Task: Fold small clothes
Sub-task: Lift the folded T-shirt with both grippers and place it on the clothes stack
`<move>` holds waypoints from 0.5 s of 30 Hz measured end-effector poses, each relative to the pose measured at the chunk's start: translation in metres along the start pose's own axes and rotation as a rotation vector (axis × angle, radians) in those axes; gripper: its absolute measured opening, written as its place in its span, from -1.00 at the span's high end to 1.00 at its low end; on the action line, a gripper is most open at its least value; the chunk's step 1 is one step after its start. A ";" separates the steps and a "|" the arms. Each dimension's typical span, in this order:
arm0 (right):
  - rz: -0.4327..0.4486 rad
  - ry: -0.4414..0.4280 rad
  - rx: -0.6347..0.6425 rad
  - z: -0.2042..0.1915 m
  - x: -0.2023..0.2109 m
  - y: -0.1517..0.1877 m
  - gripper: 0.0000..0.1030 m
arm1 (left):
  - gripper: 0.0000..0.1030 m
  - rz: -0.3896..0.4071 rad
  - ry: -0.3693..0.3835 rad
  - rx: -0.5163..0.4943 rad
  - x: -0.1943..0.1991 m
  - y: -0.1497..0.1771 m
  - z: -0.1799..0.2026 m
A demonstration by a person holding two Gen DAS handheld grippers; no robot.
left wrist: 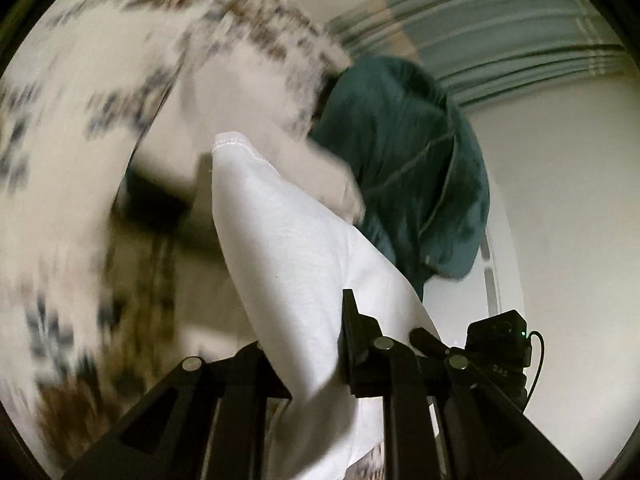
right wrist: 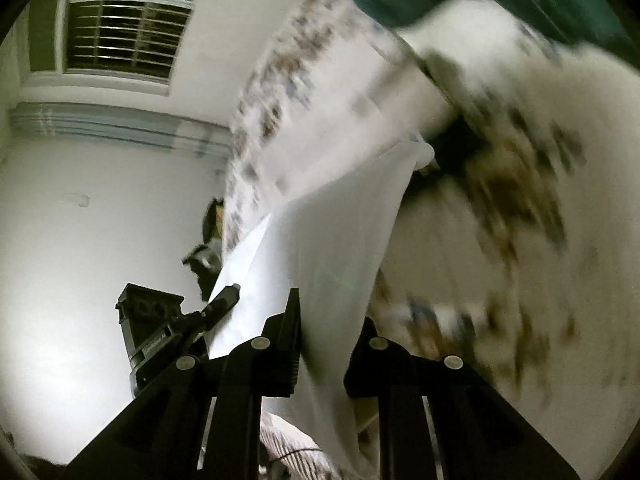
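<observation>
Up in the air between both claws is where the white garment (left wrist: 280, 248) sits right now, clear of the patterned bedding (left wrist: 68, 128) that smears across the background. The left gripper (left wrist: 320, 344) is clamped down on it: white cloth runs straight through the narrow gap between its jaws and hangs out below. Same story for the right gripper (right wrist: 324, 340), jaws pinched tight on a sheet of the white garment (right wrist: 332, 240) that fans up and away from them.

Handling-wise, I'd say this thing is light and totally floppy. It drapes and billows instead of holding any shape, so it'll sag wherever it isn't held. Thin knit cotton by the look of it, with a stitched hem (left wrist: 236, 140) showing at the top edge in the left view. It doesn't look slippery or fragile. My guess is the best place to hold it is along a hem or at two corners of one edge, so the rest hangs flat and can be laid down square for folding.

Hard to read: everything behind is motion blur, so I can't tell where the bedding's edges are or what flat spot is free. A dark green garment (left wrist: 404, 168) lies beyond the white one, shape unclear. I can't tell what kind of clothing the white piece is, or which part each claw has. Its lower end is cut off at the bottom of both views.
</observation>
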State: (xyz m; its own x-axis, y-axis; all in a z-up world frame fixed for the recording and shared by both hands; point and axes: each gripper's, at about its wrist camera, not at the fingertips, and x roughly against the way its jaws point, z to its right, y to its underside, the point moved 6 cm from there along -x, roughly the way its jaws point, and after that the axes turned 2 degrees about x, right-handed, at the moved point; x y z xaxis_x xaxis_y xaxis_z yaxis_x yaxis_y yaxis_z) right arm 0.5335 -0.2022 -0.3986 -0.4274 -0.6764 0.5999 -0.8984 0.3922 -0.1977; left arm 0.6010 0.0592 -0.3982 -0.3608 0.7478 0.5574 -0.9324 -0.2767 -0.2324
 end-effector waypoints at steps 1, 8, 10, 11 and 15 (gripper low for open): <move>0.013 -0.003 0.012 -0.006 -0.006 -0.019 0.68 | 0.75 0.009 -0.008 -0.012 -0.004 -0.017 0.003; 0.011 0.055 0.067 -0.016 -0.075 -0.146 0.62 | 0.61 -0.018 -0.154 -0.025 -0.071 -0.125 -0.020; -0.038 0.207 0.080 0.003 -0.101 -0.165 0.30 | 0.60 -0.043 -0.283 -0.009 -0.085 -0.134 -0.044; -0.050 0.259 0.087 0.009 -0.105 -0.168 -0.12 | 0.45 -0.045 -0.343 -0.001 -0.087 -0.132 -0.052; -0.030 0.504 0.204 0.010 -0.104 -0.169 -0.47 | -0.99 -0.015 -0.561 -0.114 -0.086 -0.119 -0.052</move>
State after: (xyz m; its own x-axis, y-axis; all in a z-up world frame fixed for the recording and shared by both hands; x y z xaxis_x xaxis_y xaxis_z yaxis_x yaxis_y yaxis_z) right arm 0.7286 -0.2044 -0.4355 -0.3450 -0.2830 0.8949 -0.9322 0.2143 -0.2917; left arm 0.7436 0.0594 -0.4601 -0.3318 0.3072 0.8919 -0.9407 -0.1787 -0.2884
